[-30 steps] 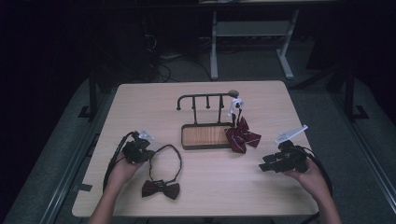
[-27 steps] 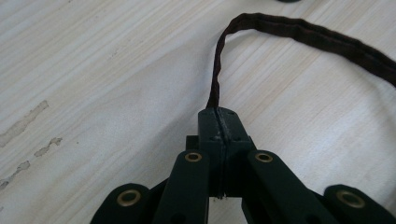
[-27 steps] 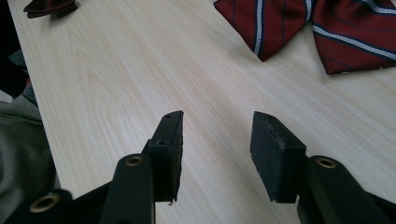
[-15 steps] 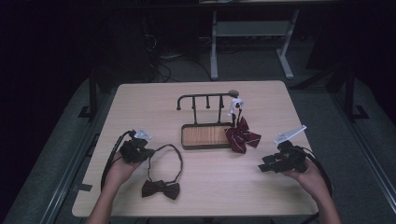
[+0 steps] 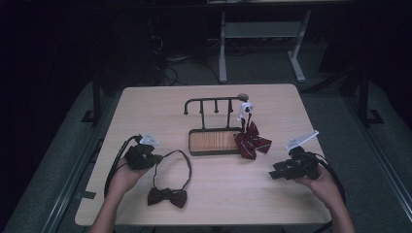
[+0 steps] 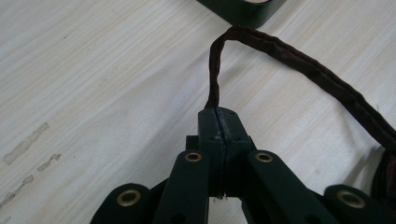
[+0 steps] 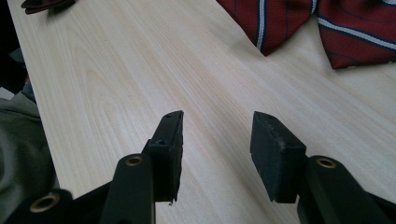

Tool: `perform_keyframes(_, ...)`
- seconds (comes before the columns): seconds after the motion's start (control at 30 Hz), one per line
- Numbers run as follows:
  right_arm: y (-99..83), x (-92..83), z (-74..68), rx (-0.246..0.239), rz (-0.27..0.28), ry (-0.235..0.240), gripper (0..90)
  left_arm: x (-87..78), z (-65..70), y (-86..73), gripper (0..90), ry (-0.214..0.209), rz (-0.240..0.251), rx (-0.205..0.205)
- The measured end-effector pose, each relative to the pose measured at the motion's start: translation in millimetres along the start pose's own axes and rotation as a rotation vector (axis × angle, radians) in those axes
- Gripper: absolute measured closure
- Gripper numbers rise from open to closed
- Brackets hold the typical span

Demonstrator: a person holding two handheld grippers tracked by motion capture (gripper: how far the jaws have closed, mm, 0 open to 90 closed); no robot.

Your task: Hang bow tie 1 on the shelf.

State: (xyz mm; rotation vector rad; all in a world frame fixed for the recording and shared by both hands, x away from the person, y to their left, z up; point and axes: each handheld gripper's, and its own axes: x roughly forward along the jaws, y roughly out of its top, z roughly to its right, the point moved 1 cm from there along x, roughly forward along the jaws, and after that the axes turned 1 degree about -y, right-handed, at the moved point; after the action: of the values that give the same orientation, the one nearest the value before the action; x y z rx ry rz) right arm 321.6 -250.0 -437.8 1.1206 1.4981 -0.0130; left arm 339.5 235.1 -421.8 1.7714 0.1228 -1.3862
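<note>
Bow tie point(image 5: 167, 197) lies nearest the table point(image 5: 145, 102) edge, its long axis left-right. Its strap point(image 6: 219, 70) loops away toward the tray point(image 5: 214, 141), clamped in the left gripper point(image 5: 154, 156). Right gripper point(image 5: 273, 174), jaws apart, points left. Striped bow point(image 5: 251, 141) hangs from the rack point(image 5: 214, 100).

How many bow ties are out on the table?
2. A dark brown bow tie lies flat near the front left, its strap held in the left gripper; a red striped bow tie hangs at the rack.
</note>
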Motion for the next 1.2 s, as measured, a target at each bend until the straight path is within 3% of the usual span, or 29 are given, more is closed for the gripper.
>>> perform_keyframes(0.27,-0.1,1.0,0.9,0.003,-0.004,-0.016,49.3,-6.7,2.9,2.0,89.7,0.0,0.018,0.005)
perform_keyframes(0.83,-0.1,-0.8,0.4,0.004,-0.002,-0.019,49.2,-13.6,9.5,8.0,89.7,0.001,0.04,0.021)
perform_keyframes(1.2,1.6,-1.8,-0.9,0.001,-0.003,-0.017,49.9,-14.6,15.9,15.3,89.7,-0.002,0.026,0.056)
